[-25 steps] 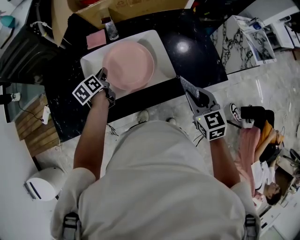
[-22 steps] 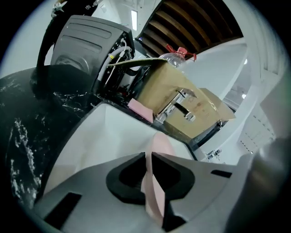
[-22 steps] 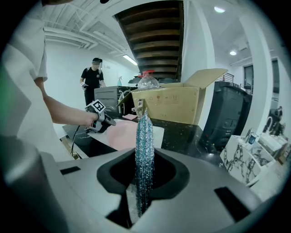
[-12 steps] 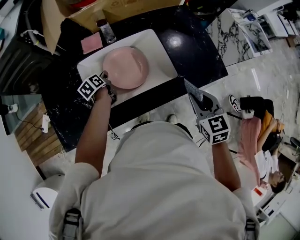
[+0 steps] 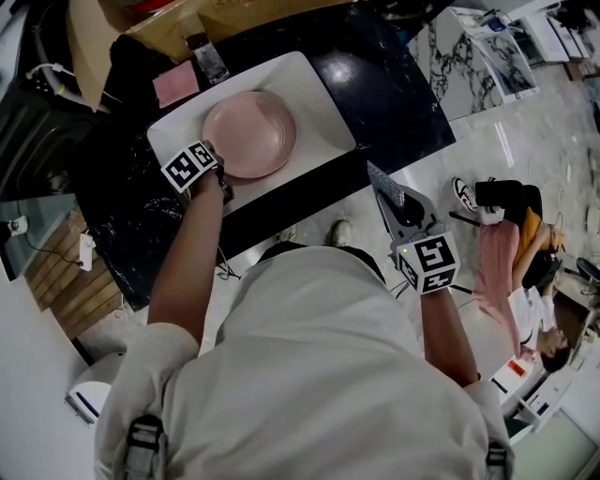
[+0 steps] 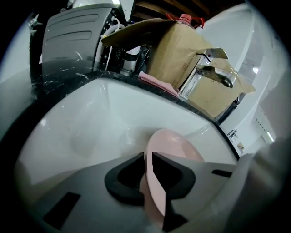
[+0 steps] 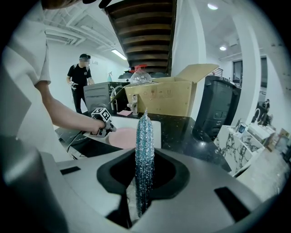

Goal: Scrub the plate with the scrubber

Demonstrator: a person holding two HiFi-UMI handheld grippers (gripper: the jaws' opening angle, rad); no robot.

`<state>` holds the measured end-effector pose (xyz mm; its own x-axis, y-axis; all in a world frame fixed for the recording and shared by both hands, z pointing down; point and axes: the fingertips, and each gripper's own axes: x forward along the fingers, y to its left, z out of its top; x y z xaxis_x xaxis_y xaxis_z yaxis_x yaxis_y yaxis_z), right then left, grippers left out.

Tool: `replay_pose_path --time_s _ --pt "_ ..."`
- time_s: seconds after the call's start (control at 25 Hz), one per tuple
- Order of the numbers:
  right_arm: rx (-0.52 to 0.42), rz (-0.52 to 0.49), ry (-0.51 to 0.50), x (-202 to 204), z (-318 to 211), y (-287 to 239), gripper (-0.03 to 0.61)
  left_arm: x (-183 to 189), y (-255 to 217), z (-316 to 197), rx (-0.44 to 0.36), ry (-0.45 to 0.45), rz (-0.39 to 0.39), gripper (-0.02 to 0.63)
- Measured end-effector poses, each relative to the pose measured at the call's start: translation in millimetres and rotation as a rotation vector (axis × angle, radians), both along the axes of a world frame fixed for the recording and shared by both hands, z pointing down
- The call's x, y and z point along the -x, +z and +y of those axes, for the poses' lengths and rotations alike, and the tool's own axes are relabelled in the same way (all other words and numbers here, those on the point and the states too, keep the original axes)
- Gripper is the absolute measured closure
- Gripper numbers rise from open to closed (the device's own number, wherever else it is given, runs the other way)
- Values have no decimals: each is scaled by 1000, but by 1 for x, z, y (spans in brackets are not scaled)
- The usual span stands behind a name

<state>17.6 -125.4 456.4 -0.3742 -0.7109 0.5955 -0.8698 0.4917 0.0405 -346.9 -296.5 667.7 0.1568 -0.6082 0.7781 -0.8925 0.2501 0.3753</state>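
A pink plate (image 5: 251, 133) rests in the white sink basin (image 5: 319, 103); in the left gripper view the pink plate (image 6: 175, 145) stands edge-on between the jaws. My left gripper (image 5: 217, 153) is at the plate's near-left rim, shut on it; its jaws have just been opening a little with the rim still pinched between them. My right gripper (image 5: 397, 201) hangs off the counter's front edge, to the right of the sink, shut on a glittery blue-silver scrubber (image 7: 144, 150). The scrubber (image 5: 382, 182) is well clear of the plate.
Black marble countertop (image 5: 398, 89) surrounds the sink. Behind it are a cardboard box (image 5: 234, 17), a small bottle (image 5: 207, 56) and a pink cloth (image 5: 175, 84). A faucet (image 6: 219, 77) stands at the far rim. A black bin (image 7: 219, 113) is on the right; a person (image 7: 81, 75) stands beyond.
My left gripper has sunk with the plate, which now lies lower and flatter in the sink. The right gripper with the scrubber has stayed about where it was.
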Motion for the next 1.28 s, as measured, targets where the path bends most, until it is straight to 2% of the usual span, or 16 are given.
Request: replay_pose_path --time_s 0.12,0.36,0.6,0.84,1.08,1.28 --pt "11 2 -1 3 4 3 500 1 -4 -3 -27 24 -28 517" --pt "-10 -19 -10 5 14 2 501 -2 -32 0 -112 62 -60 514" --pt "-42 -88 -26 3 37 -6 501 -26 -87 30 -255 203 -134 508" --pt "-75 -157 -53 -11 75 -14 500 -58 -140 94 -373 311 -165 500" --pt "-109 -191 -102 -25 127 -19 500 -109 -189 182 -511 449 -160 500" --pt "-112 -225 -126 -36 172 -19 500 -156 -206 264 -549 550 -143 500"
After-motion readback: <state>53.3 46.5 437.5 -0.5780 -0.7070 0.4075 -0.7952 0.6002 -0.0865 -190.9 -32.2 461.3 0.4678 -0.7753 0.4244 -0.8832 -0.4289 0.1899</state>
